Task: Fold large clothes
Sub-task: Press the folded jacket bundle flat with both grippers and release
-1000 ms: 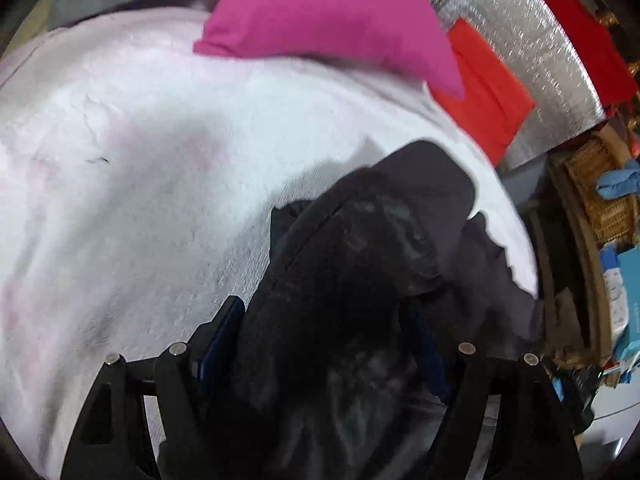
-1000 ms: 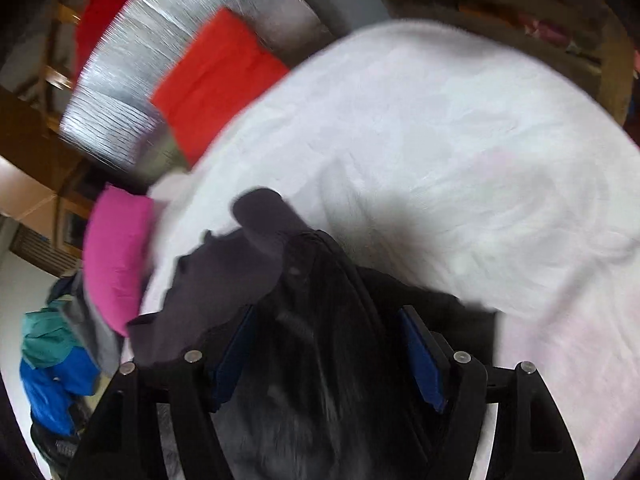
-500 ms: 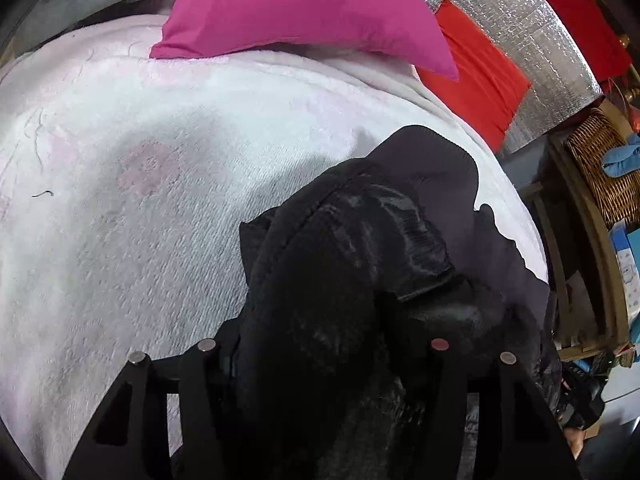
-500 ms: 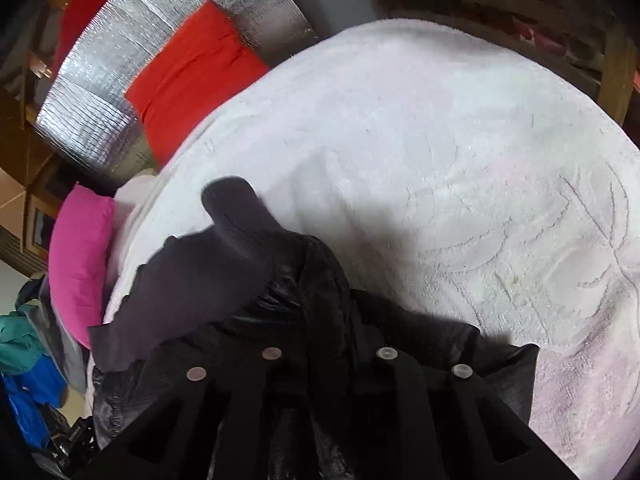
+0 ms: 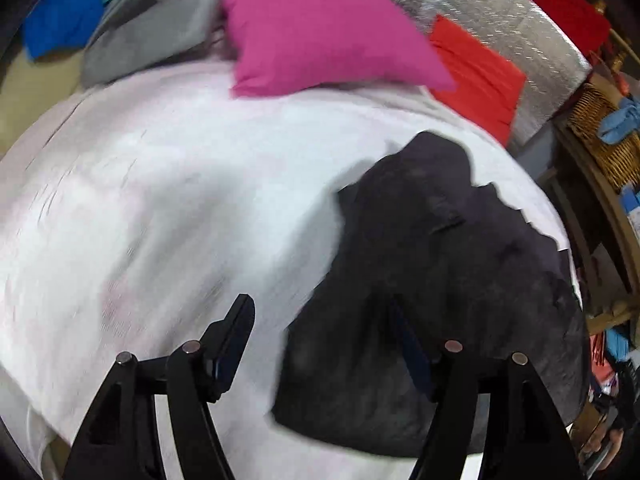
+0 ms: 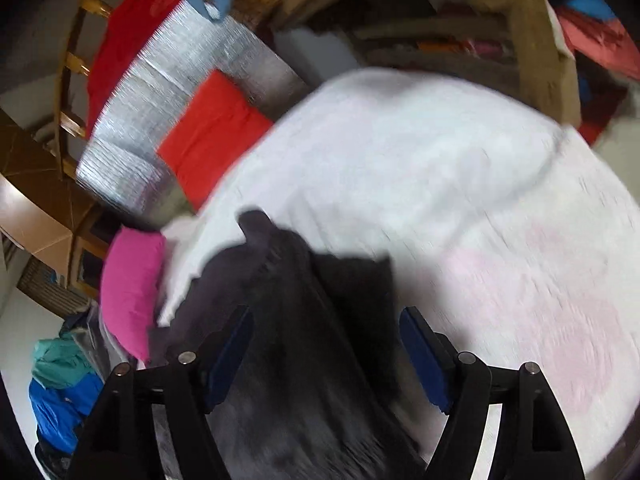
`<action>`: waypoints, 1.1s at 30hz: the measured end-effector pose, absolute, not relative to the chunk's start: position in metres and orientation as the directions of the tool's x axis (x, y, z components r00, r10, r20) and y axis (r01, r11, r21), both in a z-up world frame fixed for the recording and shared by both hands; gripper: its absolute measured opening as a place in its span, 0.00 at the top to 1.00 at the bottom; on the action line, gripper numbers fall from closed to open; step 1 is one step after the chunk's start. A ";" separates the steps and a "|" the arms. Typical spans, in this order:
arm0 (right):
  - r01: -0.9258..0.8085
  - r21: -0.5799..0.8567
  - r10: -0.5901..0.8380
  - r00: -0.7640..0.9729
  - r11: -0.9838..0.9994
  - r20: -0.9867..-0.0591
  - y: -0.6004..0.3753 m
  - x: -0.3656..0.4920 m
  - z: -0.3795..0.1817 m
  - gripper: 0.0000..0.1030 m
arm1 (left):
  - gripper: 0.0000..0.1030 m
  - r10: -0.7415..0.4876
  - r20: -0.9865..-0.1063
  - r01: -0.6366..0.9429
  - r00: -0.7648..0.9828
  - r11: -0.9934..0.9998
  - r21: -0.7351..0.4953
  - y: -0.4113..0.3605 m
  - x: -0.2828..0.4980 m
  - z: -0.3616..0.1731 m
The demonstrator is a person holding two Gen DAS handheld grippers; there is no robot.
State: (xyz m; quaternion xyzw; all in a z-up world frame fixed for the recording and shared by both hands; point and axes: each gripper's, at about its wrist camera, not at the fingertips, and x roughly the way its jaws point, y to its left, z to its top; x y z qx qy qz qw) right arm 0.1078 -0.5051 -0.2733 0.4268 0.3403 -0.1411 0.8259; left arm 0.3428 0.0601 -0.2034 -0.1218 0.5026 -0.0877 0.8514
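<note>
Black fabric of a large dark garment (image 5: 440, 280) lies in a loose heap on the white bedspread (image 5: 160, 200), toward the right side of the left wrist view. This picture is blurred by motion. The left gripper (image 5: 324, 332) is at the bottom edge with its jaws well apart and opening; the left finger stands over bare white cover, and the right finger is in front of the dark cloth, but the pads do not press on anything, so it holds nothing. Behind the garment, at the far edge of the bed, a pink pillow (image 5: 320, 32) rests on the cover, with an orange-red cushion (image 5: 480, 76) just beside it and a silver quilted sheet (image 5: 500, 12) behind that. A grey cloth (image 5: 152, 36) lies left of the pillow. In the right wrist view, also blurred, the same dark garment (image 6: 296, 340) runs from the bottom edge up toward the middle, between the two fingers of the right gripper (image 6: 326, 344). Its blue pads (image 6: 420, 352) stand clear of the cloth on both sides and the jaws are opening, so the garment is between them but not gripped. The white bedspread (image 6: 460, 180) fills the right half, and the pink pillow (image 6: 132, 288) is at the left.
</note>
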 end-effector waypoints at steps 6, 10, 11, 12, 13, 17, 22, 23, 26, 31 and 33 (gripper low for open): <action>0.527 0.532 0.125 0.622 0.663 -0.773 -0.474 0.135 -0.301 0.47 | 0.31 -0.350 -0.830 0.036 0.434 0.928 -0.372 0.061 0.344 -0.224; 0.495 0.499 0.011 0.702 0.711 -0.712 -0.464 0.137 -0.271 0.66 | 0.34 -0.356 -0.839 0.057 0.413 0.929 -0.366 0.050 0.361 -0.234; 0.499 0.494 -0.005 0.708 0.712 -0.706 -0.464 0.138 -0.268 0.66 | 0.34 -0.350 -0.840 0.060 0.414 0.931 -0.359 0.047 0.364 -0.236; 0.508 0.477 -0.022 0.701 0.717 -0.713 -0.464 0.141 -0.268 0.66 | 0.34 -0.345 -0.841 0.066 0.416 0.934 -0.351 0.045 0.366 -0.237; 0.524 0.446 -0.037 0.677 0.726 -0.735 -0.464 0.148 -0.273 0.66 | 0.34 -0.337 -0.844 0.074 0.418 0.938 -0.338 0.042 0.368 -0.237; 0.566 0.460 0.014 0.620 0.684 -0.785 -0.472 0.157 -0.293 0.55 | 0.33 -0.332 -0.848 0.060 0.412 0.939 -0.338 0.043 0.366 -0.235; 0.562 0.566 -0.003 0.711 0.603 -0.703 -0.480 0.116 -0.268 0.33 | 0.33 -0.326 -0.824 0.091 0.464 0.942 -0.322 0.046 0.336 -0.210; 0.549 0.579 -0.027 0.739 0.603 -0.673 -0.479 0.104 -0.259 0.33 | 0.33 -0.333 -0.809 0.108 0.484 0.940 -0.323 0.048 0.327 -0.204; 0.492 0.628 -0.058 0.812 0.604 -0.581 -0.466 0.065 -0.245 0.27 | 0.31 -0.386 -0.728 0.163 0.566 0.918 -0.360 0.054 0.290 -0.185; 0.282 0.800 0.225 0.862 0.530 -0.454 -0.432 0.029 -0.257 0.24 | 0.28 -0.495 -0.710 0.183 0.501 0.862 -0.472 0.055 0.258 -0.199; 0.270 0.827 0.333 0.820 0.492 -0.466 -0.413 0.034 -0.275 0.24 | 0.28 -0.551 -0.713 0.154 0.435 0.825 -0.544 0.054 0.254 -0.212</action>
